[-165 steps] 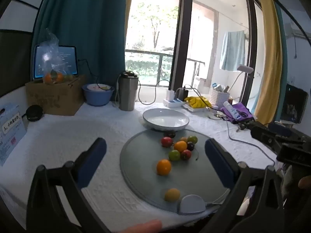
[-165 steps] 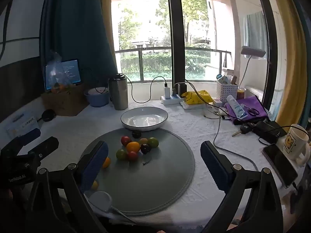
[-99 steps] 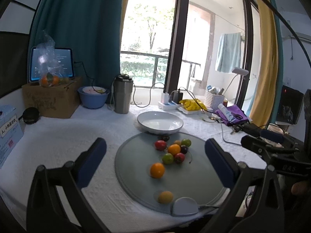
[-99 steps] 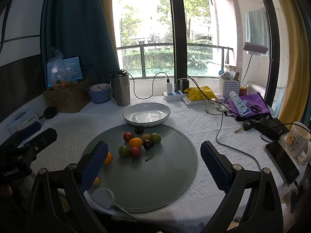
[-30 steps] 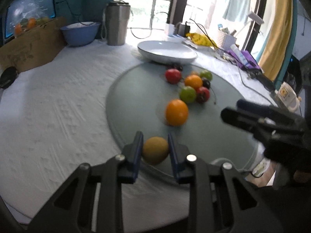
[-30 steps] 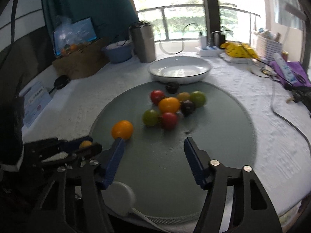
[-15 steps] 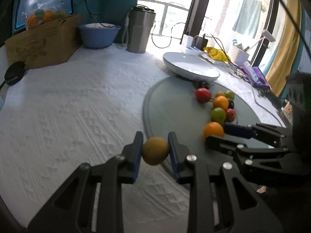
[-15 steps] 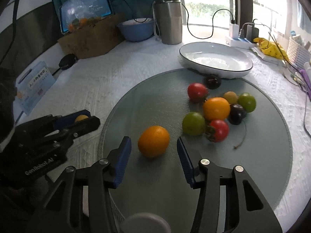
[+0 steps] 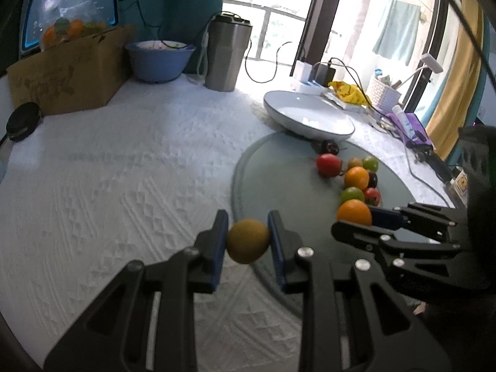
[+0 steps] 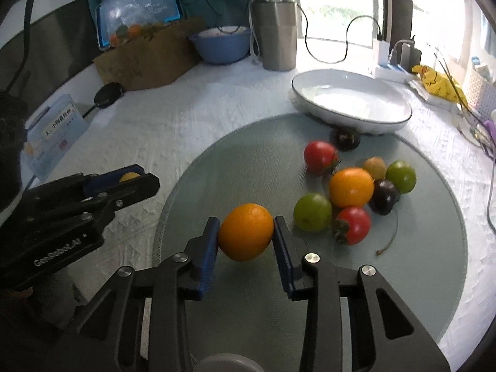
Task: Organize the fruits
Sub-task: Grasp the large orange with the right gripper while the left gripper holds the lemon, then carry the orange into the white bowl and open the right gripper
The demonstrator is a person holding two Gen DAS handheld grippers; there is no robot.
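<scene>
Two fruits have left the round grey-green mat [image 10: 418,279] on the white quilted worktop [image 9: 108,170] since a second ago, so sorting into the empty white shallow dish [image 10: 350,102] looks under way. Seven small fruits remain clustered near that dish. The right tongs [image 10: 246,235] are closing, blue pads touching the large round orange [image 10: 246,232]. The left tongs [image 9: 248,241], beside the mat, stay clamped on the small dull-yellow round fruit [image 9: 248,241], lifted clear.
</scene>
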